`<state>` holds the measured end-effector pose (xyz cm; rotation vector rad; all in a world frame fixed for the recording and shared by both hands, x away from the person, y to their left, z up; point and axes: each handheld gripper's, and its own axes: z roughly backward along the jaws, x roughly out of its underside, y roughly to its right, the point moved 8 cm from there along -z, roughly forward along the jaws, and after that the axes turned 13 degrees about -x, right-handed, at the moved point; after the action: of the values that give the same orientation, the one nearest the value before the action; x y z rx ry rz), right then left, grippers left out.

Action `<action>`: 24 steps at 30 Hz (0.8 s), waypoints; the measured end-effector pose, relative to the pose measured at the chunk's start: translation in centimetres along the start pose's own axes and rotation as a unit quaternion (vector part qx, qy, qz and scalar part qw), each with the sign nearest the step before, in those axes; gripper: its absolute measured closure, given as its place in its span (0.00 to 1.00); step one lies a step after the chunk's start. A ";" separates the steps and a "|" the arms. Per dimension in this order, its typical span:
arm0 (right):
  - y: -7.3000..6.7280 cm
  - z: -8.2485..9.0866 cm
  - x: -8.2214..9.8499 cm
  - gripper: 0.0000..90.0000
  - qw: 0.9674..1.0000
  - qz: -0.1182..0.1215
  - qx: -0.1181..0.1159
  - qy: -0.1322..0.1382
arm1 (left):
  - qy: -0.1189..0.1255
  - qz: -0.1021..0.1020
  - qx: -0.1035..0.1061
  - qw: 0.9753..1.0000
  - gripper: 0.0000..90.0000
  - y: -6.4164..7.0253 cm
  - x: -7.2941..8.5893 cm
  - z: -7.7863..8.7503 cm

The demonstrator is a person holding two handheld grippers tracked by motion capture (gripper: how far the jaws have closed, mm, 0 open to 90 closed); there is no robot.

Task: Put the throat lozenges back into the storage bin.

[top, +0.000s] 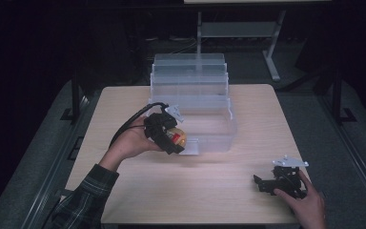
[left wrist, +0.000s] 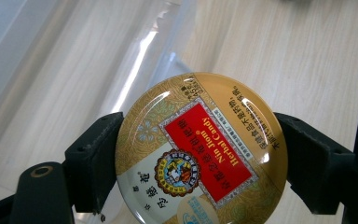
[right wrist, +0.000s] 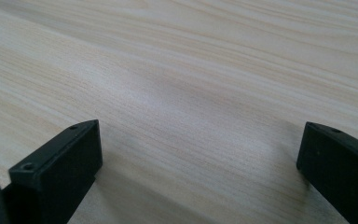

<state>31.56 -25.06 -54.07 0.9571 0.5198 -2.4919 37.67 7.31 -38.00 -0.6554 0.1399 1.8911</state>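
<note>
A round gold candy tin (left wrist: 200, 151) with a red "Herbal Candy" label sits clamped between the two black jaws of my left gripper (left wrist: 198, 163). In the high view the left gripper (top: 174, 139) holds the tin (top: 177, 137) at the front left corner of a clear plastic bin (top: 209, 119), just over its rim. My right gripper (top: 262, 183) rests low on the table near the front right, and in its own view the right gripper (right wrist: 200, 158) stands open over bare wood with nothing between its jaws.
The light wooden table (top: 124, 109) holds the clear bin at its middle back, with more clear bins or lids (top: 190, 67) stacked behind it. Dark floor and a metal stand's legs (top: 271, 62) lie beyond the far edge.
</note>
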 end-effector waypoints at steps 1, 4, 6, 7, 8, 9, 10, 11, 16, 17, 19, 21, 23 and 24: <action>0.0 0.0 0.0 0.00 1.000 0.000 0.000 0.000 | 0.000 0.002 -0.002 1.000 0.22 -0.3 0.0 0.0; 0.0 0.0 0.0 0.00 1.000 0.000 0.000 0.000 | -0.004 0.003 -0.006 1.000 0.22 -0.7 0.1 0.1; 0.0 0.0 0.0 0.00 1.000 0.000 0.000 0.000 | -0.002 0.009 -0.010 1.000 0.22 -1.1 0.2 0.2; 0.0 0.0 0.0 0.00 1.000 0.000 0.000 0.000 | -0.003 0.009 -0.010 1.000 0.22 -1.2 0.2 0.2; 0.0 0.0 0.0 0.00 1.000 0.000 0.000 0.000 | -0.002 0.011 -0.011 1.000 0.22 -1.3 0.3 0.2; 0.0 0.0 0.0 0.00 1.000 0.000 0.000 0.000 | -0.005 0.012 -0.012 1.000 0.22 -1.5 0.3 0.3; 0.0 0.0 0.0 0.00 1.000 0.000 0.000 0.000 | -0.003 0.013 -0.014 1.000 0.22 -1.7 0.4 0.2; 0.0 0.0 0.0 0.00 1.000 0.000 0.000 0.000 | -0.007 0.014 -0.015 1.000 0.22 -1.8 0.4 0.3; 0.0 0.0 0.0 0.00 1.000 0.000 0.000 0.000 | -0.008 0.024 -0.020 0.999 0.22 -2.6 0.7 0.2; 0.0 0.0 0.0 0.00 1.000 0.000 0.000 0.000 | -0.010 0.026 -0.022 0.999 0.22 -2.8 0.8 0.2; 0.0 0.0 0.0 0.00 1.000 0.000 0.000 0.000 | -0.011 0.034 -0.024 0.999 0.22 -3.3 1.0 0.2; 0.0 0.0 0.0 0.00 1.000 0.000 0.000 0.000 | -0.012 0.037 -0.028 0.999 0.22 -3.7 1.2 0.2; 0.0 0.0 0.0 0.00 1.000 0.000 0.000 0.000 | -0.012 0.041 -0.030 0.999 0.22 -4.1 1.4 0.1; 0.0 0.0 0.0 0.00 1.000 0.000 0.000 0.000 | -0.013 0.045 -0.032 0.998 0.22 -4.2 1.5 0.1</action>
<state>31.57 -25.07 -54.08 0.9572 0.5189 -2.4921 40.99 10.32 -37.80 -0.6778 0.0942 1.9958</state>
